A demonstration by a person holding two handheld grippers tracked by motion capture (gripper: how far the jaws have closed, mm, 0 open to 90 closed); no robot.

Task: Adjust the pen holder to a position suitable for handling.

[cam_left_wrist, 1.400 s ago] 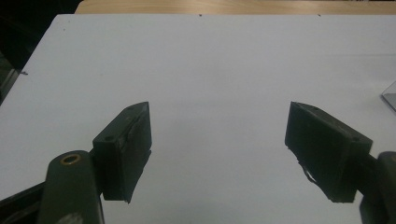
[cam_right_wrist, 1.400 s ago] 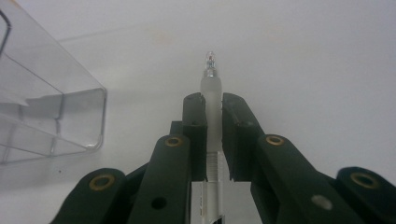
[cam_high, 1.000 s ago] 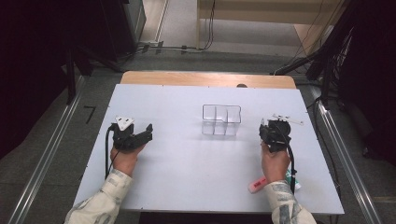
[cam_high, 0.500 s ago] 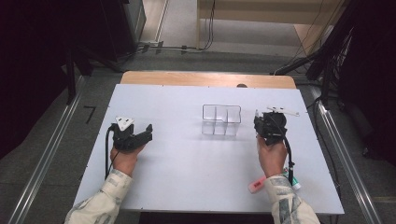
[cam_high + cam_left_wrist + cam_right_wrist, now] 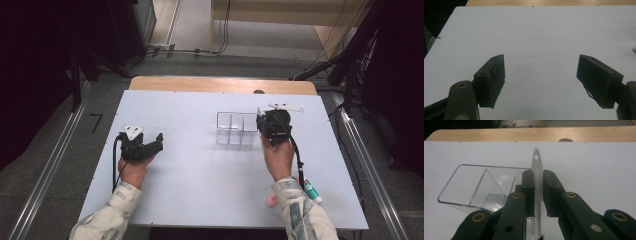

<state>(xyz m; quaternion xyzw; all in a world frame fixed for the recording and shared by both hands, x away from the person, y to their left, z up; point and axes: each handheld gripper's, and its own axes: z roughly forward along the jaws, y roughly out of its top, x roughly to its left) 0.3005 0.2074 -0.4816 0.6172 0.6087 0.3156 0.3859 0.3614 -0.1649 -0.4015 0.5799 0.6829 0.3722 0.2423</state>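
Your right tongs (image 5: 538, 192) clamp a clear pen (image 5: 537, 170) just beside the clear divided box (image 5: 236, 129), while your left tongs (image 5: 540, 80) gape wide, well apart from the box, over the tabletop (image 5: 200, 180).

White table (image 5: 200, 200) (tube (image 5: 311, 190) near edge)

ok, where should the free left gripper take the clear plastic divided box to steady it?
Probably its left end wall, from above, jaws straddling the rim. The clear plastic divided box stands upright, open-topped, with thin walls. The left gripper is open and empty; the right gripper, shut on a clear pen, crowds the box's right end.
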